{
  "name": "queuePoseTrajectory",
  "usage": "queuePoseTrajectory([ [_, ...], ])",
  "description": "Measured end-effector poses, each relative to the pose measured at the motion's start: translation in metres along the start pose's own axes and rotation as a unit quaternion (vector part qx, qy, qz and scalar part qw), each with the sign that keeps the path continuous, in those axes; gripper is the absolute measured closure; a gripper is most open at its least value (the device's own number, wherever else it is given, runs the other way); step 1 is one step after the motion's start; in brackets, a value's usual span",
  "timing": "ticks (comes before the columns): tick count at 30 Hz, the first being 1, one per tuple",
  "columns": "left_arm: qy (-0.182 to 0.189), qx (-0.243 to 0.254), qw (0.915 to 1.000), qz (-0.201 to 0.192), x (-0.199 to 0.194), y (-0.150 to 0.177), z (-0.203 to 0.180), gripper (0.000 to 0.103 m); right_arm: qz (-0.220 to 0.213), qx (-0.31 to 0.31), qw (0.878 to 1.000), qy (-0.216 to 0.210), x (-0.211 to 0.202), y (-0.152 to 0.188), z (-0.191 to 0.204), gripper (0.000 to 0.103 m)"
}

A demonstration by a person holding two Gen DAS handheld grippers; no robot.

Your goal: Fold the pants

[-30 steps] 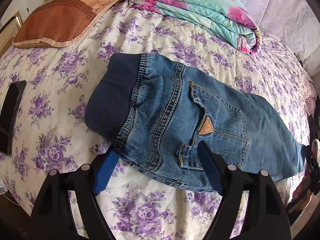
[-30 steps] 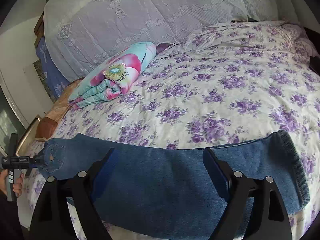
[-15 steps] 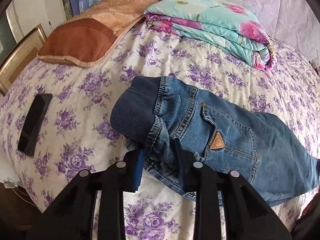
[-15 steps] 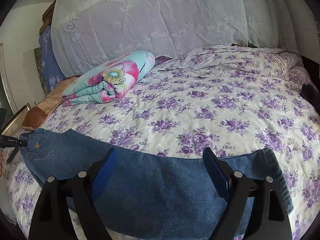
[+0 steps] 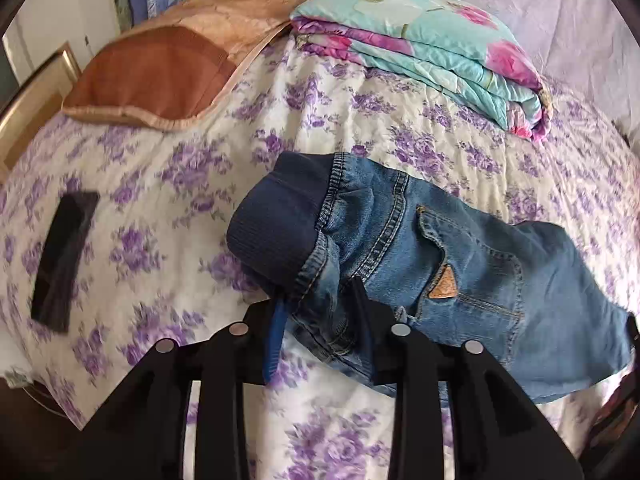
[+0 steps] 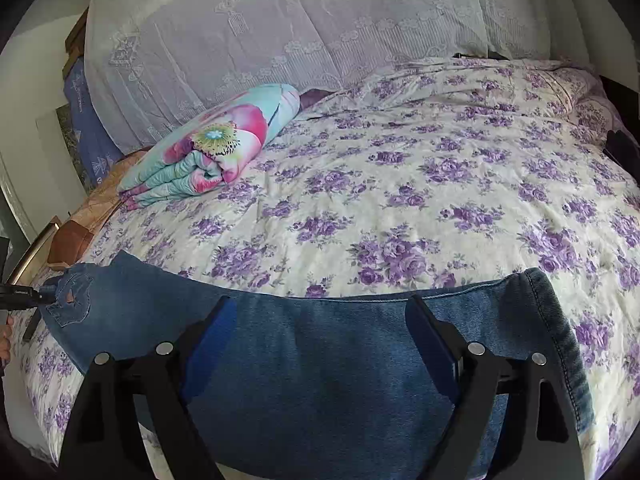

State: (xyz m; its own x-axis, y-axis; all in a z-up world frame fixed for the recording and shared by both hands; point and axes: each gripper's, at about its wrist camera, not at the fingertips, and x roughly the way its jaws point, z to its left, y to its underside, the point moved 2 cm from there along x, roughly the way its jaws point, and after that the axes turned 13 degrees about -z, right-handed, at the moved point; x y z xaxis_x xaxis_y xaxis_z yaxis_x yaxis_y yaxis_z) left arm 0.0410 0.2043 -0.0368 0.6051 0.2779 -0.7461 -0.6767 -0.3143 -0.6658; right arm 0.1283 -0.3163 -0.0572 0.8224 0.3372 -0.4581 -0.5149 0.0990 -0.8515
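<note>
on my far left a dark phone (image 5: 64, 260) lies flat on the flowered bedspread (image 5: 360, 128), with a brown pillow (image 5: 160, 68) beyond it. my left gripper (image 5: 320, 300) is pinched tight on the jeans (image 5: 420, 264) just below the ribbed waistband (image 5: 276, 224) — denim bunches between the fingers. the legs stretch rightward along the near edge of the bed, under my right gripper (image 6: 320, 320), whose fingers stand wide apart above the cloth — holding nothing. a folded floral quilt (image 6: 208, 152) sits farther back.

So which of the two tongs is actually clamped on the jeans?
The left tongs, pinching denim just below the jeans' dark ribbed waistband. The right tongs stand wide open over the leg.
</note>
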Motion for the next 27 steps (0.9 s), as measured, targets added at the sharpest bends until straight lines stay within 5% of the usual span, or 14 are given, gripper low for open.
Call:
queuePoseTrajectory([
  [3,-0.070,0.037,0.9968,0.012,0.021,0.009,-0.004,0.033,0.069,-0.013,0.997,0.039,0.023,0.015,-0.008,0.011],
  [7,-0.076,0.027,0.9967,0.005,0.006,0.006,0.000,0.033,0.075,-0.043,0.995,0.045,0.024,0.020,-0.002,0.010],
  [10,-0.095,0.036,0.9934,-0.052,-0.037,-0.010,-0.004,0.026,0.058,-0.007,0.998,0.025,0.012,0.009,-0.006,0.010],
  [14,-0.032,0.059,0.9889,-0.133,-0.074,-0.033,-0.040,0.005,-0.007,0.022,1.000,0.008,-0.019,-0.022,0.001,0.010],
  [18,0.028,0.065,0.9929,-0.096,-0.028,-0.050,-0.080,0.005,0.012,0.013,0.999,-0.038,-0.013,-0.043,0.034,0.014],
  [20,0.024,0.076,0.9954,-0.052,0.011,-0.049,-0.090,0.005,0.036,-0.008,0.996,-0.081,0.002,-0.048,0.065,0.016],
  [22,-0.014,0.088,0.9955,-0.033,0.036,-0.038,-0.088,0.005,0.087,-0.038,0.986,-0.140,0.024,-0.038,0.097,0.026],
  [23,-0.026,0.089,0.9954,-0.026,0.048,-0.033,-0.083,0.005,0.128,-0.057,0.980,-0.143,0.039,-0.025,0.107,0.043],
  [24,-0.026,0.086,0.9957,-0.024,0.055,-0.030,-0.077,0.005,0.163,-0.072,0.976,-0.122,0.053,-0.010,0.109,0.057],
  [26,-0.050,0.089,0.9944,-0.027,0.062,-0.024,-0.061,0.004,0.196,-0.100,0.974,-0.061,0.076,0.015,0.089,0.062],
  [27,-0.048,0.086,0.9948,-0.025,0.062,-0.024,-0.054,0.004,0.181,-0.100,0.975,-0.077,0.074,0.017,0.076,0.080],
])
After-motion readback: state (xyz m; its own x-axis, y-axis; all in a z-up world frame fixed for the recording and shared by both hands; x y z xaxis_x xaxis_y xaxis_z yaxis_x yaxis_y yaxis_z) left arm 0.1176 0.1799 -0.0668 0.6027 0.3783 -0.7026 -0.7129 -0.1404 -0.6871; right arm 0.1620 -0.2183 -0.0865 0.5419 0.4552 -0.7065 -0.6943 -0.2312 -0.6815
